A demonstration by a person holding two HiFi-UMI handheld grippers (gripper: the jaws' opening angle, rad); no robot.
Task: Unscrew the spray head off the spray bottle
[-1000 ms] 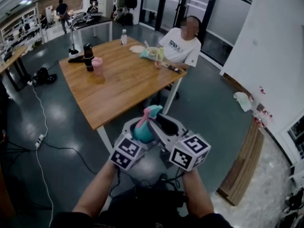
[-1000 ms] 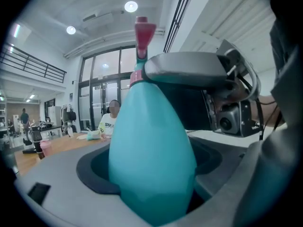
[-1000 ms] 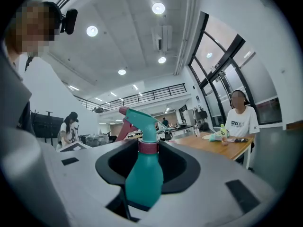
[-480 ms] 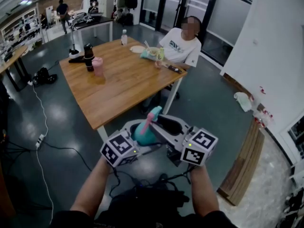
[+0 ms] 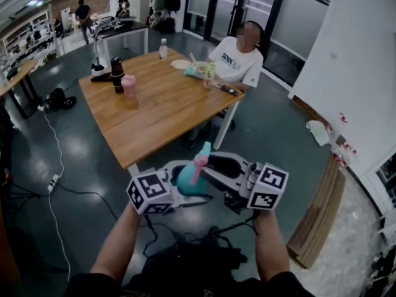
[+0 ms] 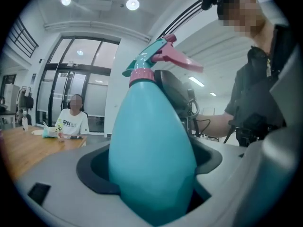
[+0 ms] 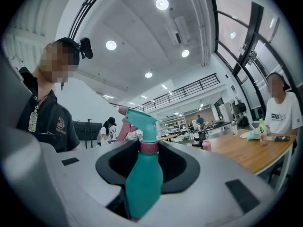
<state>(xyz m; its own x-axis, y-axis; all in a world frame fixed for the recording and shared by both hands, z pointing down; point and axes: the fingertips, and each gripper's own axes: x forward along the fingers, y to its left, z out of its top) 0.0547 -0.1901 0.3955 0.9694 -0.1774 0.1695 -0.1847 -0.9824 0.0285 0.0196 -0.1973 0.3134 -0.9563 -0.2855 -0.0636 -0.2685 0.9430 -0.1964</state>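
Observation:
A teal spray bottle (image 5: pixel 187 179) with a pink collar and pink trigger hangs in mid-air in front of me, nearly upright. My left gripper (image 5: pixel 183 189) comes in from the left, shut on the bottle's wide lower body (image 6: pixel 151 160). From the right, my right gripper (image 5: pixel 209 169) closes round the narrower upper body (image 7: pixel 143 174) below the collar. The spray head (image 7: pixel 139 119) stands free above both sets of jaws, with its trigger (image 6: pixel 177 60) pointing toward the person holding the grippers. The bottle's base is hidden below the jaws.
A wooden table (image 5: pixel 154 110) stands just beyond the grippers, with a dark flask (image 5: pixel 116 73) and a pink cup (image 5: pixel 129 85) at its far left. A person (image 5: pixel 238 57) sits at its far side. Cables (image 5: pixel 55 178) lie on the floor at left; a white wall (image 5: pixel 359 73) rises at right.
Both grippers swung outward at the hands: the left marker cube went left, the right one right and up. The bottle between them rose a little and stands straighter.

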